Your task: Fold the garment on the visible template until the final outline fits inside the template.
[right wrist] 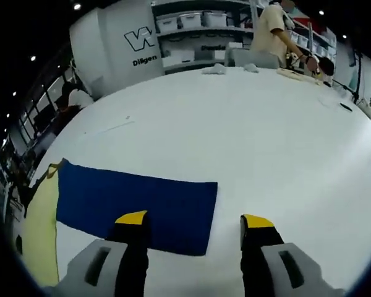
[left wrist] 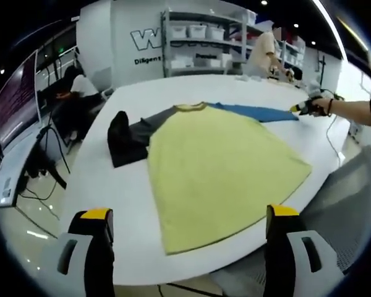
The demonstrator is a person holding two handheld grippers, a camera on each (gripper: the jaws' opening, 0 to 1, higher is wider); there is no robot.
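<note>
So there's a big white desk [left wrist: 136, 204] with a yellow T-shirt [left wrist: 216, 173] spread flat on it, hem toward the left gripper view's camera, collar at the far end. One sleeve is dark grey/black [left wrist: 133, 136] and lies bunched up off to the left side, so its shape is hard to read. The other sleeve is blue [left wrist: 256, 112] and stretches out flat to the right.

The left gripper [left wrist: 188, 216] sits at the near desk edge with its jaws spread wide, nothing between them. The right gripper [right wrist: 195, 221] is over by the blue sleeve [right wrist: 136, 204], jaws also apart and empty; one jaw sits over the sleeve's cuff end, the other over bare desk. From the left gripper view you can spot that gripper [left wrist: 306, 108] far off in a person's hand, right at the cuff.

I can't make out any template outline on the desk.

Background clutter: shelving with white bins [left wrist: 201, 37] against a wall with lettering that's cut off, a person standing at the far end [right wrist: 272, 31], someone seated to the left [left wrist: 80, 86], and small stuff on the far desk [right wrist: 309, 71] too tiny to identify.
</note>
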